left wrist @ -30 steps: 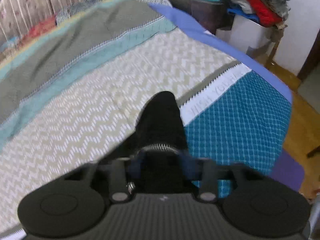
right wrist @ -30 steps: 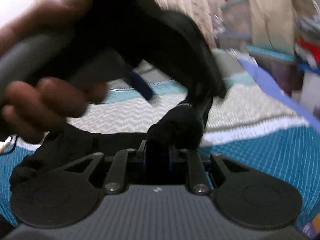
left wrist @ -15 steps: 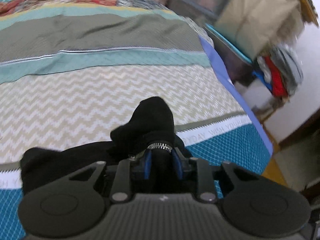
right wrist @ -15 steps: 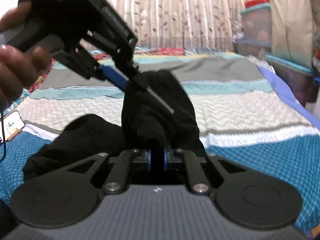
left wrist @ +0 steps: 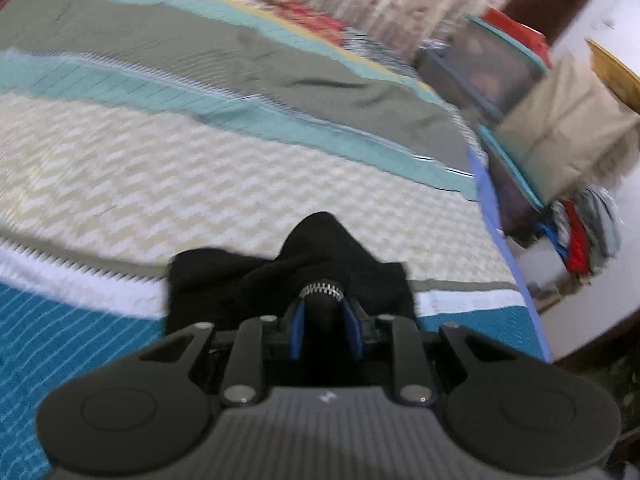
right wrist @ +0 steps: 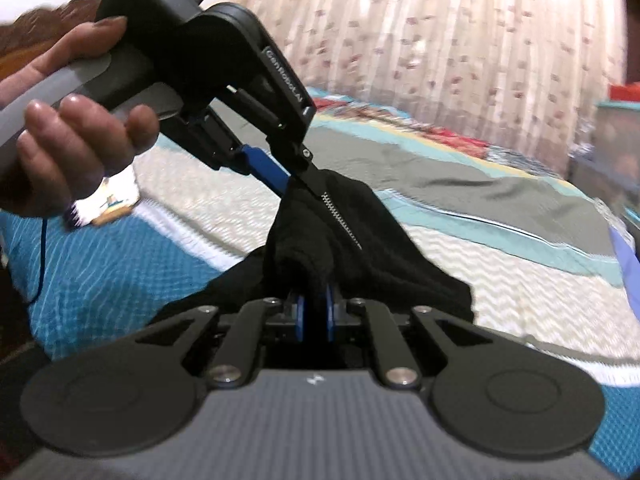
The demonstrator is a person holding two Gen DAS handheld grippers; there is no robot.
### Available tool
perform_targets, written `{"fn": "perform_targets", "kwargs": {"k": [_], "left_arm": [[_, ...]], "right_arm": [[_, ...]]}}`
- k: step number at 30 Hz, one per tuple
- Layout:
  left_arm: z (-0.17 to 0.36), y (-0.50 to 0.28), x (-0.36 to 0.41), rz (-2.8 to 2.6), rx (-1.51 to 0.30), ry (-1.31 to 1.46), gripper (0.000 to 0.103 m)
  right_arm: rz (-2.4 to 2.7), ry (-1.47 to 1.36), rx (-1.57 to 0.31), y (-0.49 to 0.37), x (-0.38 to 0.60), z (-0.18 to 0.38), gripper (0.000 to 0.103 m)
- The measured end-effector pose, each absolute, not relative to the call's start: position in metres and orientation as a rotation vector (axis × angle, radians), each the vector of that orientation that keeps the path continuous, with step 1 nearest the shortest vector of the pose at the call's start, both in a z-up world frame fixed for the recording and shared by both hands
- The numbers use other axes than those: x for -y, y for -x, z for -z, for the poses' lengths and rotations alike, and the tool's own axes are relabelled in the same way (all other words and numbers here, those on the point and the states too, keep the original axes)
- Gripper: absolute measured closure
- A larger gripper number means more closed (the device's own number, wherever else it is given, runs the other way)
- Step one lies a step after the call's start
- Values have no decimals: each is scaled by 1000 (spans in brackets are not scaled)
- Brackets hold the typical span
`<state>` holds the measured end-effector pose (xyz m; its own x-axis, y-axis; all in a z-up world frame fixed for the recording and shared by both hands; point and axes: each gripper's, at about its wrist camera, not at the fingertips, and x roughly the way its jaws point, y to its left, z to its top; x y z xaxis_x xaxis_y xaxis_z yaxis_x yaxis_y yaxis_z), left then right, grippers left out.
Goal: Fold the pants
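Observation:
The black pants (left wrist: 224,280) with a silver zipper (left wrist: 323,290) lie bunched on the striped bedspread. My left gripper (left wrist: 325,320) is shut on the cloth at the zipper, blue pads pinching it. In the right wrist view the pants (right wrist: 384,240) rise in a peak between both grippers. My right gripper (right wrist: 314,312) is shut on the black cloth low down. The left gripper (right wrist: 296,178), held by a hand (right wrist: 72,140), grips the top of the peak from the upper left.
The bedspread (left wrist: 200,168) has teal, cream zigzag, grey and blue bands. Storage boxes and a pile of clothes (left wrist: 576,232) stand off the bed's right edge. A curtain (right wrist: 440,40) hangs behind the bed. A small card-like object (right wrist: 108,200) lies at the left.
Both grippers have kept their hold on the pants. The left gripper has swung leftward and lifted the zipper part; more of the black cloth now lies spread on the bed.

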<state>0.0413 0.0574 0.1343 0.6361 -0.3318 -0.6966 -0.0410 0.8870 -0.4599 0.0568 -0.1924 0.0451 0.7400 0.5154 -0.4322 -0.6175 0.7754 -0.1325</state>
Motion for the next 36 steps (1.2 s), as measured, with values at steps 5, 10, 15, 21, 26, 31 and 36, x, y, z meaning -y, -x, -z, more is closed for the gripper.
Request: {"fn": "perform_targets", "kwargs": {"k": [5, 10, 15, 21, 26, 31, 36], "left_arm": [[-102, -34, -96, 79, -897, 542, 82], [-60, -45, -112, -10, -991, 551, 81], [-51, -40, -104, -18, -987, 476, 68], [-68, -27, -105, -26, -940, 472, 42], [-84, -14, -84, -23, -924, 384, 36], [-94, -6, -55, 0, -919, 283, 33], [-85, -14, -40, 10, -963, 250, 50]], "right_arm": [[-724, 325, -438, -56, 165, -34, 90], [-833, 370, -557, -65, 141, -10, 69], [-955, 309, -552, -51, 157, -23, 47], [-893, 60, -514, -53, 218, -53, 47], [-686, -69, -516, -64, 268, -57, 47], [-566, -232, -574, -76, 303, -49, 48], [-483, -357, -657, -86, 321, -29, 48]]}}
